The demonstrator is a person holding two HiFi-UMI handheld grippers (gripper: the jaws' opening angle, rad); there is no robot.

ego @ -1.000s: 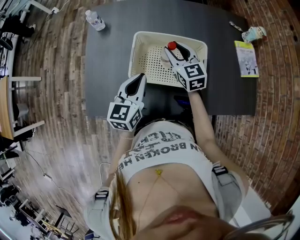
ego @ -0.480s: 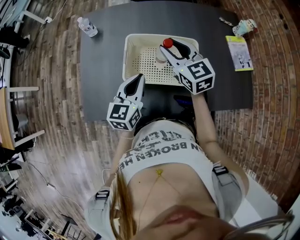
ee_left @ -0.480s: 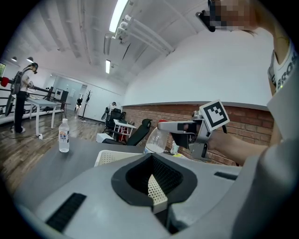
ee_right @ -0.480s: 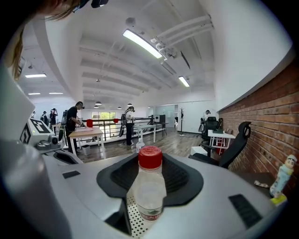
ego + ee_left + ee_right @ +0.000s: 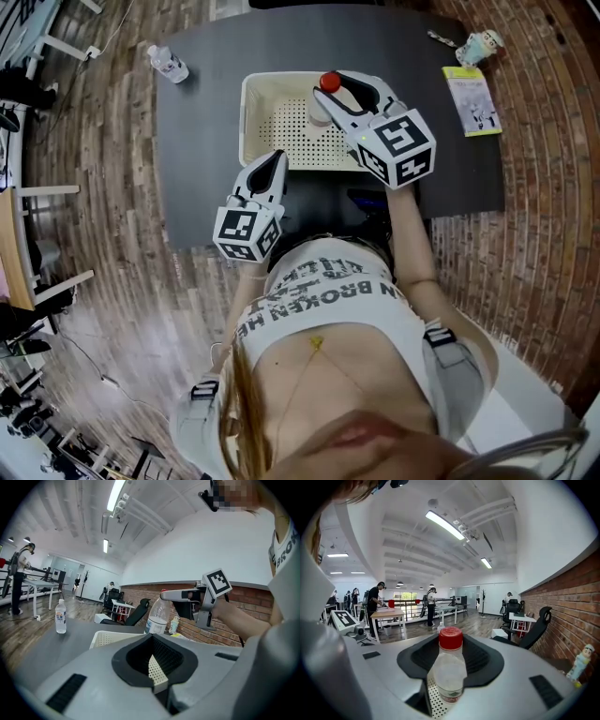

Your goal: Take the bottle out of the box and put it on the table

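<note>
A clear bottle (image 5: 322, 111) with a red cap hangs upright over the white perforated box (image 5: 246, 122) on the dark table (image 5: 197, 150). My right gripper (image 5: 342, 89) is shut on the bottle's body just under the cap; the right gripper view shows the bottle (image 5: 449, 667) between the pads, with the box floor below it. My left gripper (image 5: 278, 157) sits at the box's near edge, its jaws a little apart with nothing between them. In the left gripper view, the box (image 5: 105, 637) lies ahead and the held bottle (image 5: 157, 616) hangs under the right gripper (image 5: 164, 595).
A second small water bottle (image 5: 169, 66) stands on the table's far left corner, also seen as a bottle (image 5: 60, 617) in the left gripper view. A booklet (image 5: 472, 98) and a small figurine (image 5: 480, 42) lie at the far right. People stand at desks in the background.
My right gripper has risen with the bottle, lifting it from the box floor to above the rim. My left gripper has stayed by the box's near edge.
</note>
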